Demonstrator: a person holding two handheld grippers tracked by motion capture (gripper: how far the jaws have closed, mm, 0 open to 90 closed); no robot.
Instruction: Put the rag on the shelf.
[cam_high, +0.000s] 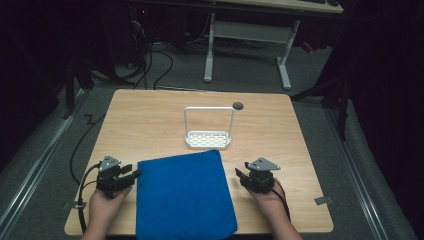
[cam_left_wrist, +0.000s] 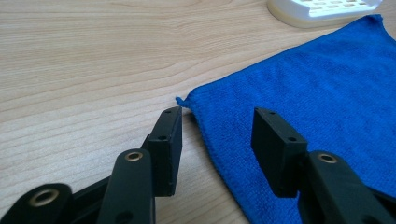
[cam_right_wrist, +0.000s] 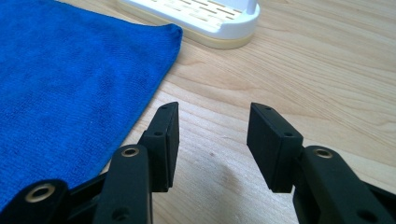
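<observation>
A blue cloth (cam_high: 184, 195) lies flat on the near middle of the wooden table (cam_high: 150, 115), reaching the front edge. My left gripper (cam_high: 134, 174) is open at the cloth's far left corner; in the left gripper view the cloth's edge (cam_left_wrist: 205, 121) runs between the jaws. To the right of the cloth my right gripper (cam_high: 241, 172) is open over bare wood, and the cloth (cam_right_wrist: 70, 74) lies to the left of its jaws. A white rack (cam_high: 207, 138) with a tall wire handle stands just beyond the cloth.
A small dark round hole (cam_high: 238, 105) sits in the table behind the rack. Cables trail from both grippers off the front edge. Beyond the table stand a white desk frame (cam_high: 250, 40) and floor cables.
</observation>
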